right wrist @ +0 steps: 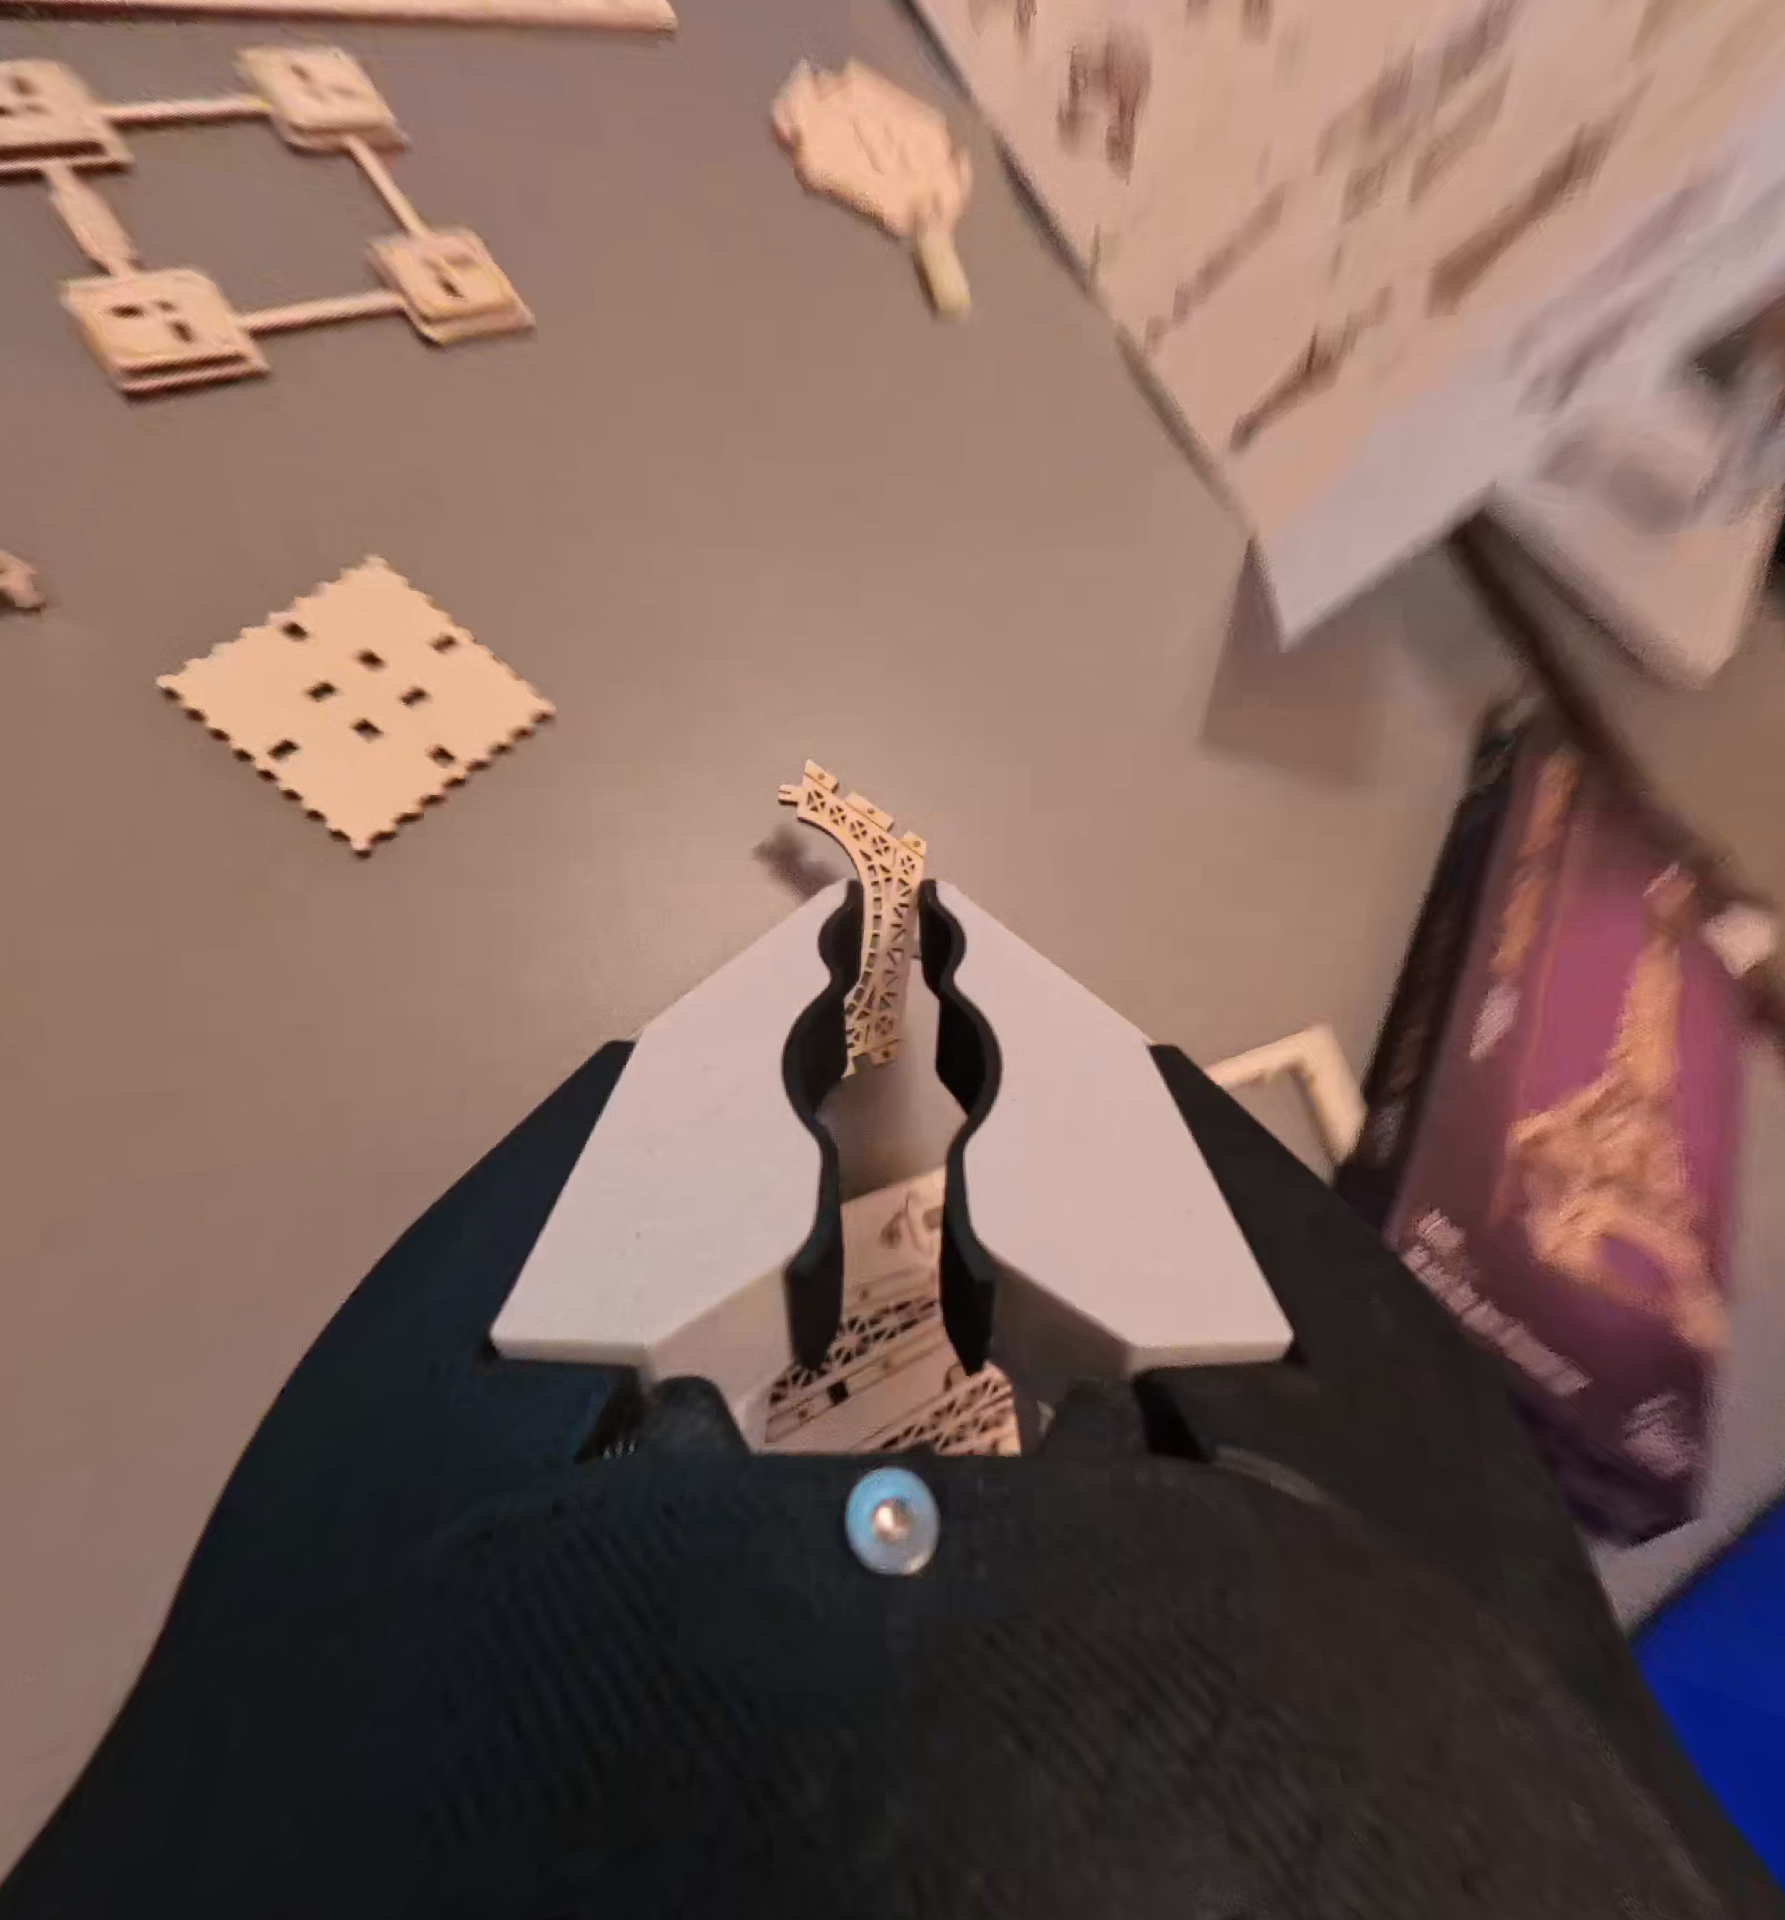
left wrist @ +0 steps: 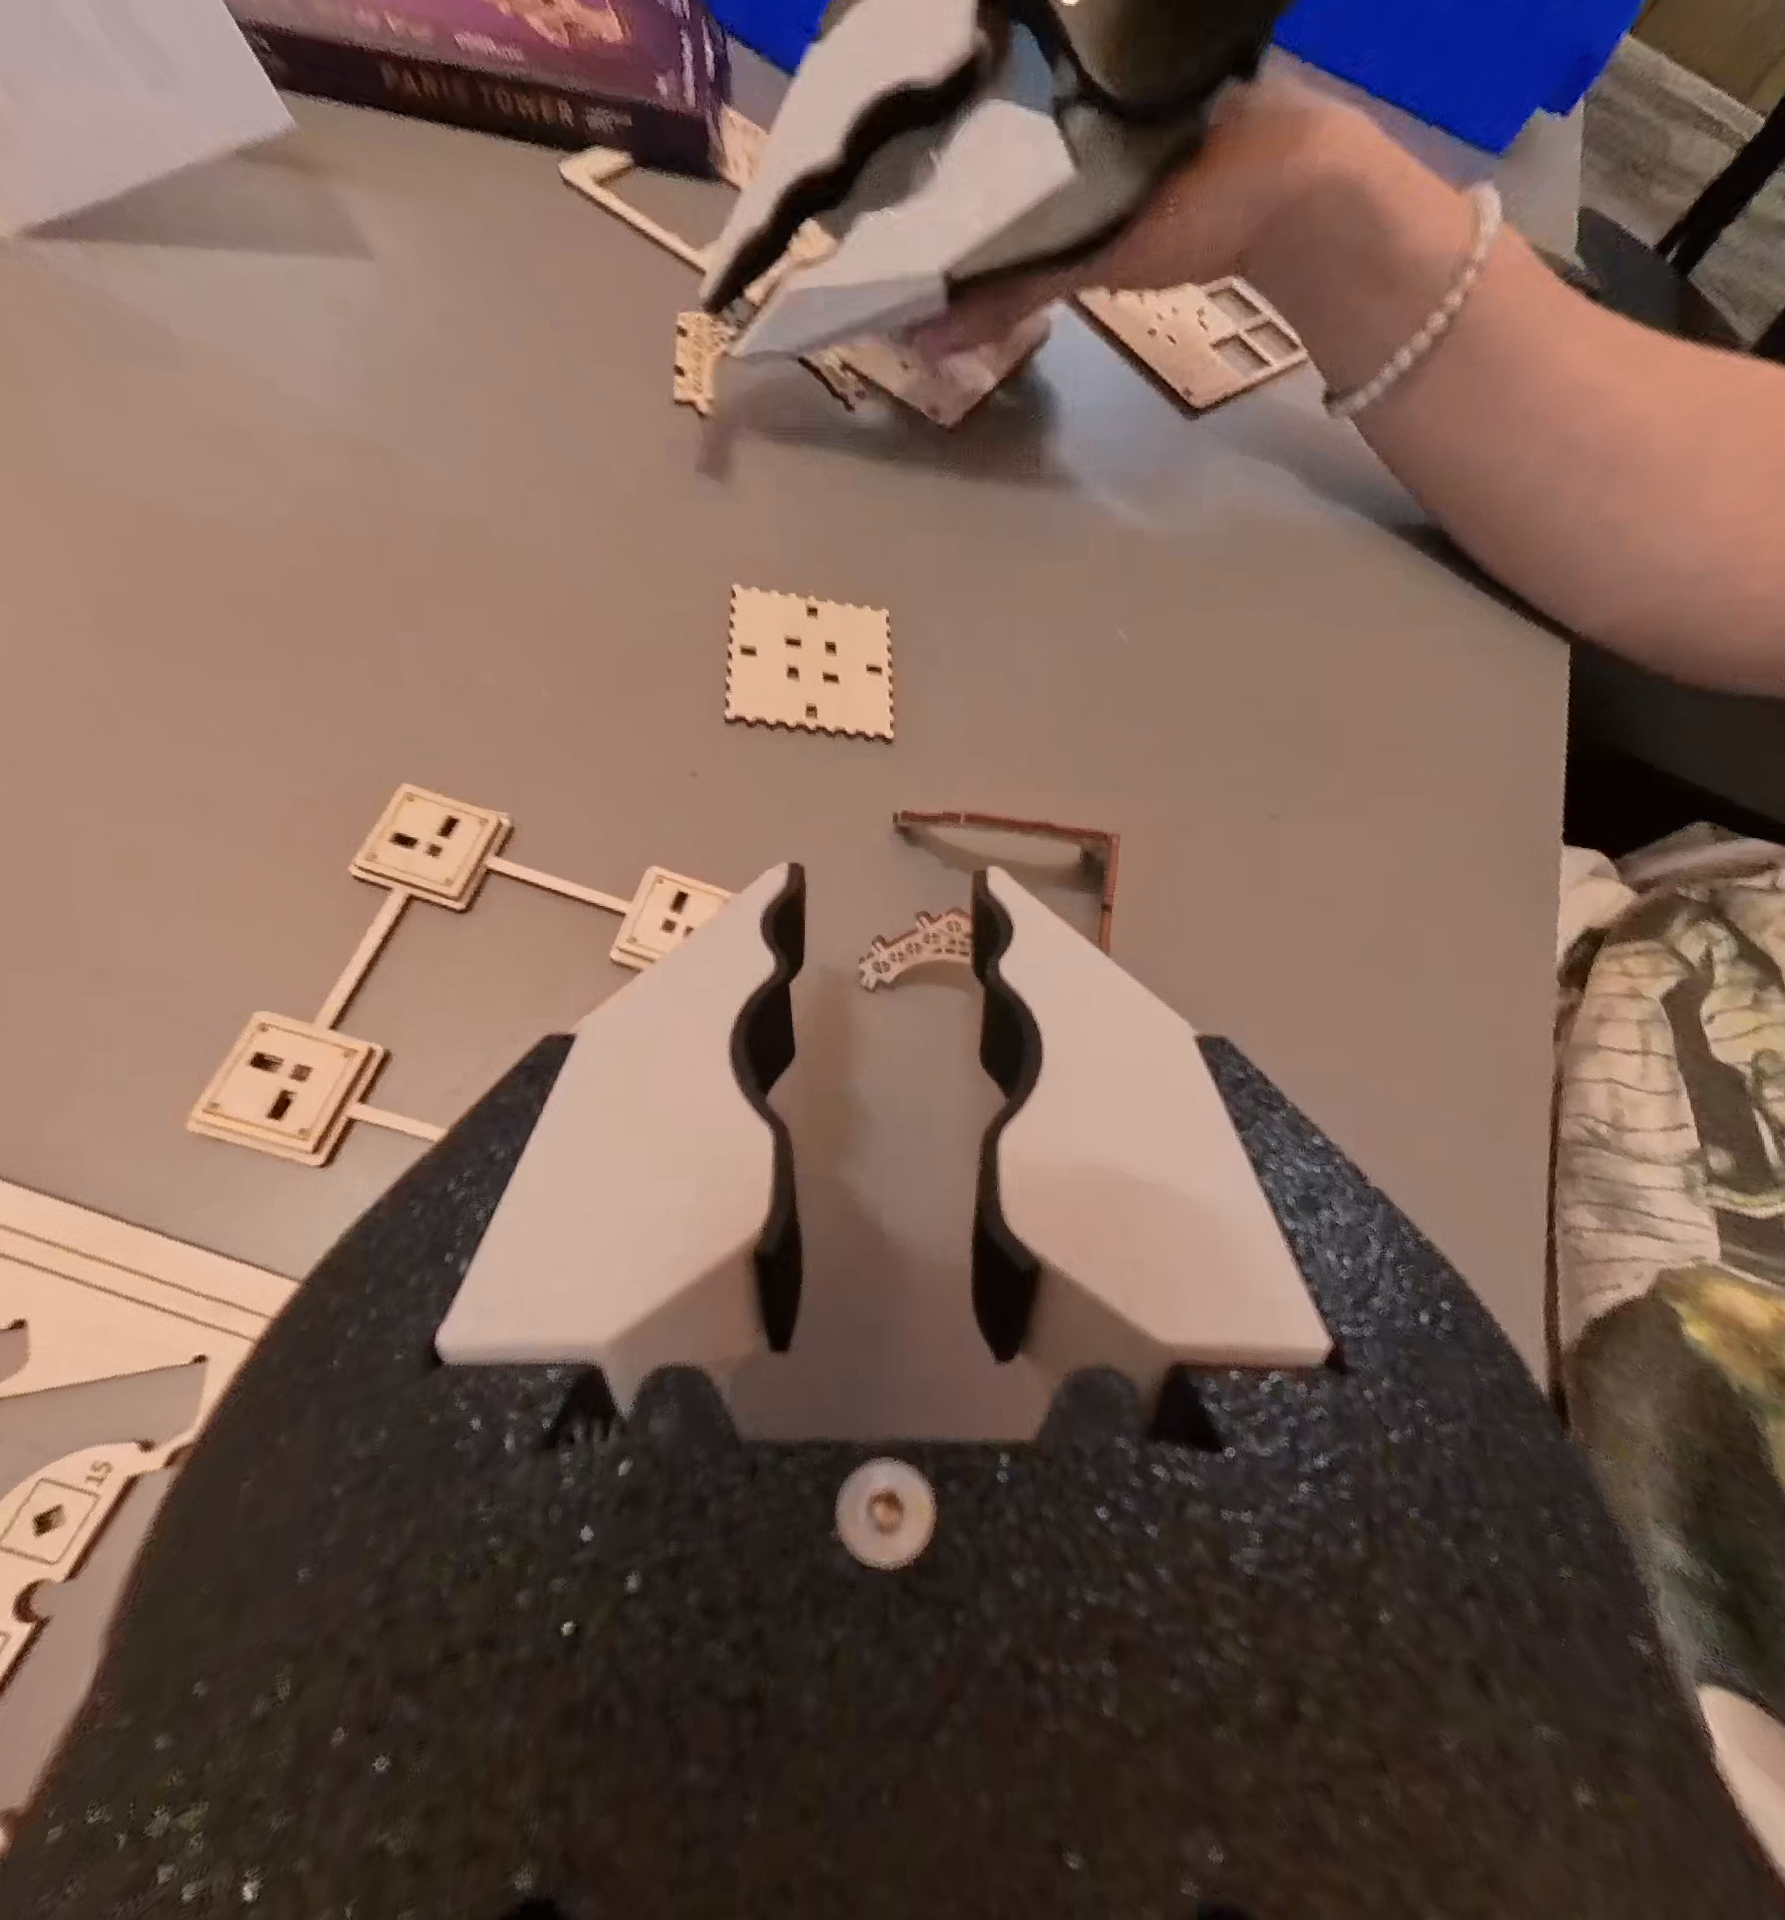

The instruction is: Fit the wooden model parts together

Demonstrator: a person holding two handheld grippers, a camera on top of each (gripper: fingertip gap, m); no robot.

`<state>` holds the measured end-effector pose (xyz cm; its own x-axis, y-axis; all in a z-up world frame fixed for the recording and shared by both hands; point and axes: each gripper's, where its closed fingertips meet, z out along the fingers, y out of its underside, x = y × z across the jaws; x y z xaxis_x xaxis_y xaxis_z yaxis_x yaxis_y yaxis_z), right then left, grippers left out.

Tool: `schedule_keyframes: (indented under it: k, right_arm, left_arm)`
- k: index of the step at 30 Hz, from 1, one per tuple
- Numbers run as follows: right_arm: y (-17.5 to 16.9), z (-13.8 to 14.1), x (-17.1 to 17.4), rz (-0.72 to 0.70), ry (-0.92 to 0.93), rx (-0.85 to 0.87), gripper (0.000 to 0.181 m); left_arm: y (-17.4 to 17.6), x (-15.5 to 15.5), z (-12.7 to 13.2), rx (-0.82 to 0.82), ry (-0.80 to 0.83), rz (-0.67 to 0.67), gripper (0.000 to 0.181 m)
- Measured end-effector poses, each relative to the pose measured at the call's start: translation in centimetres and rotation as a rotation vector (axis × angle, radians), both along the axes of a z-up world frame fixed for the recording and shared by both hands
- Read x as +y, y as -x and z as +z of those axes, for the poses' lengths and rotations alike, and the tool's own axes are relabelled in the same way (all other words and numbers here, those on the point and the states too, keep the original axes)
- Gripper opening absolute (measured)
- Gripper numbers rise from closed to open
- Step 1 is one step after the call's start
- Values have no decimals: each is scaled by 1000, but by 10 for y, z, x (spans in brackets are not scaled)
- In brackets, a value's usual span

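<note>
Clamping a curved lattice strip (right wrist: 880, 940), the right gripper (right wrist: 886, 891) has its jaws narrowed onto the wood near the fingertips; approx. the upper third of the strip sticks out past the tips, the lower end sits in the first scallop between the pads. In the left wrist view the right gripper (left wrist: 732, 312) shows farther off, held above the table (left wrist: 452, 540), and the strip is mostly hidden behind its fingers. Below the right gripper's body, lattice parts (right wrist: 898, 1403) show through the gap only; shape cannot be made out.

Left gripper (left wrist: 888, 883) has jaws moderately apart, holding nothing, w/ a second curved lattice piece (left wrist: 919, 951) lying on the table between and beyond its tips, partly covered by the right-hand finger. Just beyond it an open frame part (left wrist: 1013, 842), also partly covered.

Square slotted plate (left wrist: 810, 665) lies flat, mid-table, clear of both tools. Four-pad base frame (left wrist: 420, 966) lies to its left, one pad hidden by the gripper finger. Purple box (right wrist: 1553, 1143) and paper sheet (right wrist: 1439, 260) are motion-blurred; cut-out sheet (left wrist: 36, 1507) is cropped at the frame edge.
</note>
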<state>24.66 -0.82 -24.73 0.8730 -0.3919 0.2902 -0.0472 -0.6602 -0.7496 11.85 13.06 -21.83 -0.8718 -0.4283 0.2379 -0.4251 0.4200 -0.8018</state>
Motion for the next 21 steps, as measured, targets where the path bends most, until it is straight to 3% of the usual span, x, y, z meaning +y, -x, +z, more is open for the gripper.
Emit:
schedule_keyframes:
  k: [1,3,6,9,14,17,20,21]
  right_arm:
    - [6,13,8,61,-2,-117,9]
    - [14,51,26,108,-25,-399,9]
    - [42,86,58,206,21,-722,8]
    - [67,89,89,299,139,-903,8]
    - [101,93,127,418,156,-1056,8]
    - [108,102,133,401,185,-1166,8]
    - [112,99,133,421,161,-1185,7]
    - [115,101,132,422,118,-1171,20]
  left_arm:
    - [-3,-1,4,-18,14,16,29]
    - [-11,-4,16,-64,54,53,29]
    - [-26,-5,39,-129,113,123,33]
    - [-29,-10,58,-158,131,118,34]
    - [-24,-13,58,-177,16,60,28]
    - [-15,-13,52,-237,-61,-11,0]
    - [-16,-9,53,-496,-170,-30,0]
    - [-16,-9,60,-647,-190,-27,0]
